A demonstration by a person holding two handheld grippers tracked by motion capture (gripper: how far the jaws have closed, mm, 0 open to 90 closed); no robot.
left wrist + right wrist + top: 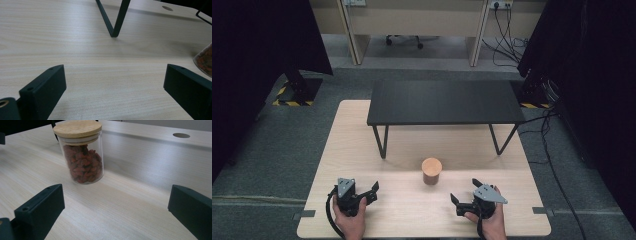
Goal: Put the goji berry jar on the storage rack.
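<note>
A glass jar (431, 171) with a wooden lid stands upright on the light wooden table (362, 145), in front of a small black shelf (444, 102). Its red dried contents show in the right gripper view (83, 162), ahead and to the left of the jaws; its edge (203, 61) appears at the right of the left gripper view. My left gripper (371, 192) rests on the table at the front left, open and empty. My right gripper (464, 192) sits at the front right, jaws wide open, nothing between them, a short way from the jar.
The black shelf stands on thin metal legs (113, 20) across the table's far half. Cable holes (181, 135) pierce the tabletop. Dark curtains flank the scene, and cables (552, 150) run along the floor at the right. A hand holds each gripper near the front edge.
</note>
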